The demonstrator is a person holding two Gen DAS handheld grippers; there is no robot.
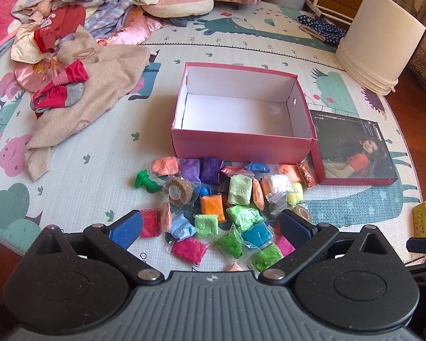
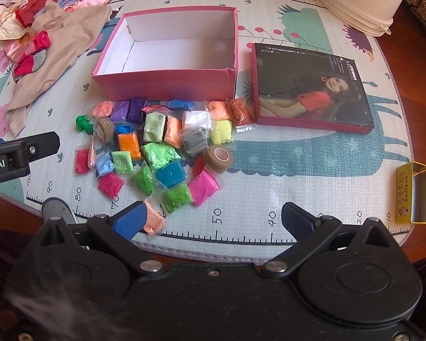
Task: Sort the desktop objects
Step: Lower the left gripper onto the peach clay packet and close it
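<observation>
Both grippers are held open and empty above a pile of clay packets in front of a pink box.

The left gripper (image 1: 211,224) and the right gripper (image 2: 213,221) are spread wide, nothing being gripped. The clay packets (image 2: 159,150) are scattered on the play mat (image 2: 298,170), just before the open pink box (image 2: 167,82), whose lid (image 2: 309,85) is laid beside it. A green toy bolt (image 2: 82,123) and two brown tape rolls (image 2: 218,155) are mixed among them; one blue item is perhaps a cap. A yellow tin (image 2: 414,196) is seen well apart.
</observation>
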